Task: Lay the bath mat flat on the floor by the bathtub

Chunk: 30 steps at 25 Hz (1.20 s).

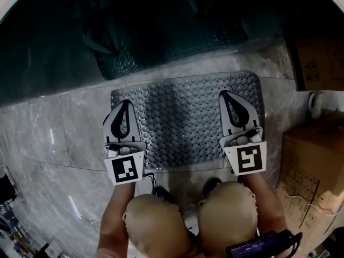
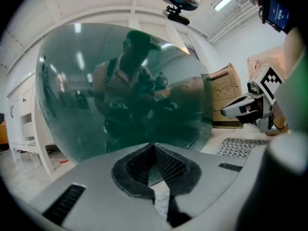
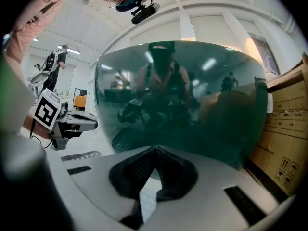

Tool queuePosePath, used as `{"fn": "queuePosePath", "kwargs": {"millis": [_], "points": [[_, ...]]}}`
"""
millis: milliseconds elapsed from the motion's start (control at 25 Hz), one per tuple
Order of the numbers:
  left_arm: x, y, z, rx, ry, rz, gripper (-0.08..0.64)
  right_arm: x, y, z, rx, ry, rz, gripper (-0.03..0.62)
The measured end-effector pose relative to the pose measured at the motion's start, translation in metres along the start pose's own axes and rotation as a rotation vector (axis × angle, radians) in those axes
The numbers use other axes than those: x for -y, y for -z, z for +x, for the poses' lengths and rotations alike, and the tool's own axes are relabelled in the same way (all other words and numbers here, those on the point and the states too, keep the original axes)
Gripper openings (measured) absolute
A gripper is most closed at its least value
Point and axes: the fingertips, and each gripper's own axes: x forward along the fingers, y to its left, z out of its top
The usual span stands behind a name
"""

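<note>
Bath mat [image 1: 185,122] lies flat on the grey stone floor [image 1: 48,138], its far edge just beside the dark green bathtub [image 1: 64,47]. The left gripper [image 1: 127,103] is over the mat's left edge and the right gripper [image 1: 226,94] over its right part. Both have their jaws closed tip to tip, holding nothing.

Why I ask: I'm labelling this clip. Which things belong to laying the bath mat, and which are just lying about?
Belongs to the job: bath mat, lying flat; floor; bathtub; left gripper and right gripper, both shut, over the mat's ends.
Just lying about: cardboard boxes at the right.
</note>
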Motion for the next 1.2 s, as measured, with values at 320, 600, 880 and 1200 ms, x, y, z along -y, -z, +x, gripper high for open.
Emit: {"fn": "queuePosePath", "kwargs": {"millis": [320, 600, 880, 1200], "points": [[-0.0014, -0.0032, 0.0001, -0.001, -0.003, 0.008, 0.028, -0.0002, 0.0000, 0.0000, 0.003, -0.010, 0.001, 0.017], [0.0015, -0.0012, 0.0019, -0.004, 0.000, 0.009, 0.028, 0.0003, 0.0016, -0.0009, 0.008, -0.007, -0.013, 0.017], [0.0010, -0.0034, 0.0016, 0.000, -0.004, 0.009, 0.028, 0.0002, 0.0024, -0.0025, 0.005, -0.008, -0.006, 0.017], [0.0018, -0.0094, -0.0018, 0.011, -0.008, 0.019, 0.028, 0.0021, -0.0007, -0.0063, 0.018, -0.008, -0.008, 0.017]]}}
